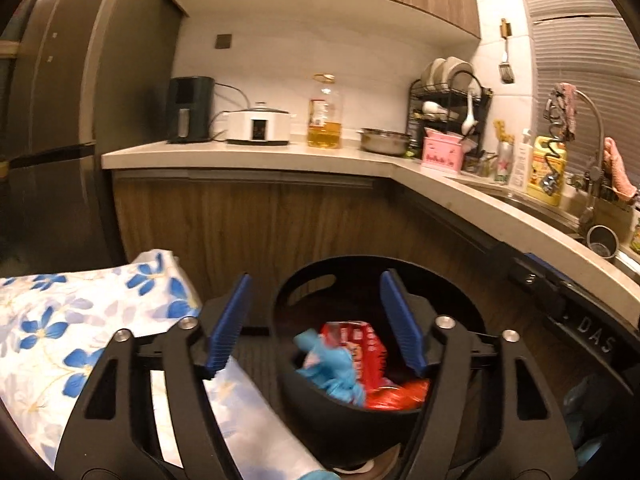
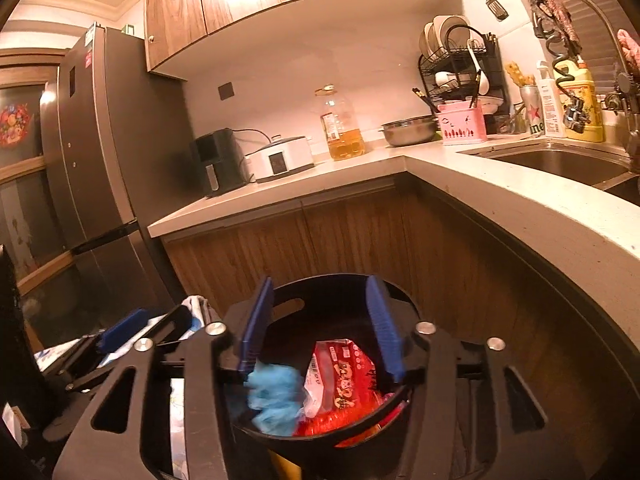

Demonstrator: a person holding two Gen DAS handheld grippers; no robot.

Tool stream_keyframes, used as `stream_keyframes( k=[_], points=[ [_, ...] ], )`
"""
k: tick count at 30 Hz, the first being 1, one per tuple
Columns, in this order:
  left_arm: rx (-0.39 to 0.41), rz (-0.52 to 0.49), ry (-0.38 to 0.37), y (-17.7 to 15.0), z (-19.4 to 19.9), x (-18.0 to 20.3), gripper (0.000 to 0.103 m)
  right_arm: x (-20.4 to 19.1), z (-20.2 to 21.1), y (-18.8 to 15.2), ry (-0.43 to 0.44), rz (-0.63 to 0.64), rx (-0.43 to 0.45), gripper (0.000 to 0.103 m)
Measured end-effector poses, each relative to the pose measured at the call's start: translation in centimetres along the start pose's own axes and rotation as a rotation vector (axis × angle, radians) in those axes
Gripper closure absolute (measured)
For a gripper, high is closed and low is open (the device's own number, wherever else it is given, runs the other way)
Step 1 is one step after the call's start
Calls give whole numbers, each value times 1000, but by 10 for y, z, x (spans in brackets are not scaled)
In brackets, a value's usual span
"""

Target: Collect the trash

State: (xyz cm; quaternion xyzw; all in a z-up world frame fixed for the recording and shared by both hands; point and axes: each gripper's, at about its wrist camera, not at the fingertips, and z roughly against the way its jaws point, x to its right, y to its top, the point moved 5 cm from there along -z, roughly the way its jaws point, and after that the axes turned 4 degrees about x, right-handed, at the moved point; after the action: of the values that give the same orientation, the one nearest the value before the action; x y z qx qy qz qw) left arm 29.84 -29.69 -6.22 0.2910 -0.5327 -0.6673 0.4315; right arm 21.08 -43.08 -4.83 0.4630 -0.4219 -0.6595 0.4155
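Kitchen corner, warm light: fridge (image 2: 100, 168) far left, then the counter (image 2: 280, 192) with an air fryer (image 2: 216, 162), an oil bottle (image 2: 342, 124) and a dish rack (image 2: 460, 60), with the sink (image 2: 560, 164) off to the right. Low on the left there's a blue-flowered cloth (image 1: 68, 320), and beside it the black bin (image 1: 340, 412). The left gripper (image 1: 316, 324) hangs over the bin with its jaws spread wide and nothing between them; same story with the right gripper (image 2: 320, 328), open and empty. Trash is already in the bin: a crumpled blue glove (image 2: 274, 398) and a red snack wrapper (image 2: 344, 384). Looks mostly done to me, though I can't tell if more trash sits out of shot.
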Motion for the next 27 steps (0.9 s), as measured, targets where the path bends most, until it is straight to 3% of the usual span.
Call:
stream_keyframes(
  k=[3, 7, 15, 19, 27],
  points=[
    [0, -15, 55, -2, 13, -11, 27, -6, 5, -2, -22, 21, -6, 30],
    [-20, -39, 136, -6, 33, -27, 24, -18, 13, -4, -41, 59, -18, 18],
    [-41, -8, 238, -12, 94, -69, 18, -44, 46, -8, -61, 106, -34, 7],
    [-37, -6, 277, -10, 126, -83, 15, -59, 71, -12, -63, 135, -38, 6],
    [-55, -16, 280, -21, 179, -91, 10, -79, 126, -20, -83, 134, -34, 6]
  ],
)
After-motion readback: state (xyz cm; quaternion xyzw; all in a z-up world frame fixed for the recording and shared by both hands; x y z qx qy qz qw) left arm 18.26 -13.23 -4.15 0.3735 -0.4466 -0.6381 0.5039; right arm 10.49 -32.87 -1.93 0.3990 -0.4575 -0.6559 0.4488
